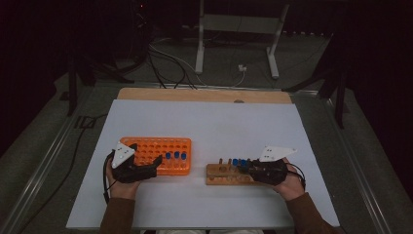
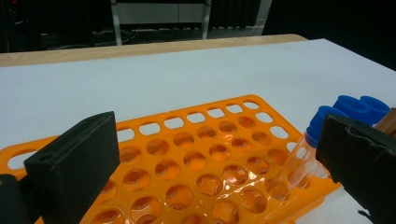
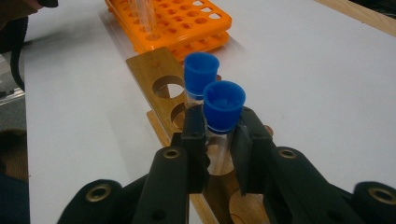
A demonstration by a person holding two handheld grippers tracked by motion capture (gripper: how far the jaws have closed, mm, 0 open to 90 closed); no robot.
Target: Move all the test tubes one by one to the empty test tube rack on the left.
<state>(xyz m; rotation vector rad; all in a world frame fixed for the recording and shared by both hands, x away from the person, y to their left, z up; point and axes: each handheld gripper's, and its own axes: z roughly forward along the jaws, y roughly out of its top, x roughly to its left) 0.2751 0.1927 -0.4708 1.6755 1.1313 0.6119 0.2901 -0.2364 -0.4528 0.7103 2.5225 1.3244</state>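
The right tongs (image 3: 219,140) are clamped on a clear tube with a blue cap (image 3: 223,105), their two black jaws pressing its sides just under the cap. The tube stands upright in a hole of the wooden rack (image 3: 154,70), and a second blue-capped tube (image 3: 201,70) stands in the next hole just beyond it, the two caps nearly touching. In the high view the right tongs (image 1: 247,167) lie over the right end of the wooden rack (image 1: 219,174), which sits on the white counter (image 1: 204,126) near its front edge.

The left tongs (image 2: 210,163) stand wide apart, nothing pressed between them. They sit low over the near edge of the orange rack (image 2: 205,154); one jaw is at the left over its empty holes, the other at the right, close beside a clear blue-capped tube in the orange rack (image 2: 303,149) that leans in its hole. Two more blue caps (image 2: 362,108) show behind that jaw. From above, the left tongs (image 1: 155,165) rest at the front left of the orange rack (image 1: 146,146), with the blue caps grouped at its right front corner. The two racks lie side by side, a short gap of bare counter between them.
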